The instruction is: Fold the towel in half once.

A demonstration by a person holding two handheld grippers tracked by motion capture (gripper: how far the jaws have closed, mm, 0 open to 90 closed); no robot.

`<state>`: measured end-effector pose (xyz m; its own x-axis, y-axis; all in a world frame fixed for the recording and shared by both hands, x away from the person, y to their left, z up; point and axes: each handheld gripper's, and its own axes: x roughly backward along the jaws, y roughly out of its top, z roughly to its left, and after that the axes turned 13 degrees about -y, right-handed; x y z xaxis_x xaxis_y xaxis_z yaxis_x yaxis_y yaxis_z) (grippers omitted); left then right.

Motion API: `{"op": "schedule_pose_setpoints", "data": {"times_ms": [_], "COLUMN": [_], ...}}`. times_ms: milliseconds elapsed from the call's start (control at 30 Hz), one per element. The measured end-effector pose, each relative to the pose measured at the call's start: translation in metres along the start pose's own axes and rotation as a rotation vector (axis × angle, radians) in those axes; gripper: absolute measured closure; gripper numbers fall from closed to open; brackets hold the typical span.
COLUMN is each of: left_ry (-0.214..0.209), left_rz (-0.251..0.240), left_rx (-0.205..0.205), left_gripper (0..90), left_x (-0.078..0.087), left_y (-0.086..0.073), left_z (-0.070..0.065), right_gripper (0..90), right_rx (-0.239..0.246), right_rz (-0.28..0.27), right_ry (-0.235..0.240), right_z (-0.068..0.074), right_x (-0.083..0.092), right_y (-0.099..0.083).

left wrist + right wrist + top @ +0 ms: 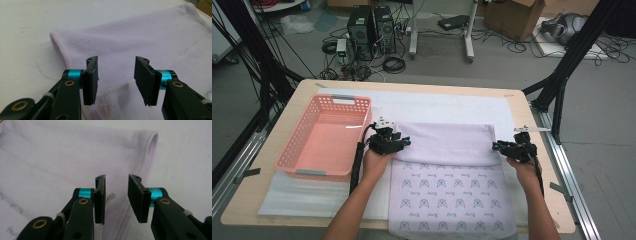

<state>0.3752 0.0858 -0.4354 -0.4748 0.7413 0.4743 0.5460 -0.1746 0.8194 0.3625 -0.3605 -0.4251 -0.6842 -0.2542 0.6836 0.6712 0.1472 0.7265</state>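
Across the lower middle of the high view lies a pale lilac towel (447, 170), spread on a white mat (447, 105) that covers most of the wooden table (542, 165). Its far part has been folded toward the person, so a plain band sits over the printed part, and the fold line runs straight along the upper edge of the band. That first fold looks done. What is left, judging by the long printed part that hangs over the near table edge at the bottom of the frame, is at least one more fold and then, probably, a move into the pink basket (324, 137) that stands just left of the towel in the left half of the frame.

The left gripper (404, 142) sits at the left end of the folded band, and the right gripper (496, 146) at the right end. In the left gripper view the jaws stand apart with nothing between them, and the folded corner of the towel (140, 45) lies beyond them. In the right gripper view the jaws also stand apart, less widely, over the towel (62, 157) near its rounded fold at the upper right of the frame. Neither tool grips the cloth.

Up close the towel looks soft and fleecy, with a stitched hem and a small faded motif printed in rows on its near part.
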Motion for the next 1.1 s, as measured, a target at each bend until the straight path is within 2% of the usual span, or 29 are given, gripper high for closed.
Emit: {"op": "schedule_pose_setpoints", "data": {"times_ms": [100, 167, 267, 333, 400, 467, 600, 733, 833, 900, 1100], "left_ry": [0.004, 0.0, -0.007, -0.005, -0.011, -0.013, -0.039, -0.065, -0.098, -0.111, -0.123], "left_rz": [0.013, 0.013, 0.057, 0.047, 0.05, 0.052, -0.008, -0.012, -0.037, -0.044, -0.059], "left_rx": [-0.009, -0.015, -0.025, -0.046, -0.054, -0.072, -0.073, -0.088, -0.081, -0.096, -0.115], "left_gripper": [54.2, 56.8, 68.2, 77.8, 82.0, 83.1, 83.4, 83.2, 83.1, 83.1, 82.9], "left_x": [0.003, 0.007, 0.011, 0.015, 0.019, 0.022, 0.034, 0.042, 0.049, 0.052, 0.059], "left_y": [-0.005, -0.009, -0.015, -0.019, -0.022, -0.025, -0.032, -0.042, -0.051, -0.057, -0.067], "left_z": [-0.002, -0.004, -0.005, -0.008, -0.012, -0.015, -0.023, -0.03, -0.035, -0.04, -0.05], "right_gripper": [67.4, 70.1, 80.5, 84.5, 85.5, 85.6, 85.9, 85.9, 85.8, 85.8, 85.8], "right_rx": [-0.01, 0.002, 0.025, 0.026, 0.033, 0.037, 0.021, 0.056, 0.061, 0.063, 0.059], "right_rz": [-0.005, -0.005, 0.011, 0.001, -0.009, -0.022, -0.063, -0.085, -0.103, -0.11, -0.114], "right_ry": [0.022, 0.025, 0.019, 0.017, 0.017, 0.019, 0.014, 0.011, 0.018, 0.023, 0.026], "right_z": [0.002, 0.003, 0.005, 0.005, 0.007, 0.008, 0.01, 0.013, 0.015, 0.016, 0.018], "right_x": [0.0, 0.001, 0.001, 0.002, 0.005, 0.008, 0.021, 0.03, 0.038, 0.042, 0.055], "right_y": [-0.006, -0.008, -0.011, -0.013, -0.015, -0.019, -0.034, -0.049, -0.058, -0.064, -0.078]}}
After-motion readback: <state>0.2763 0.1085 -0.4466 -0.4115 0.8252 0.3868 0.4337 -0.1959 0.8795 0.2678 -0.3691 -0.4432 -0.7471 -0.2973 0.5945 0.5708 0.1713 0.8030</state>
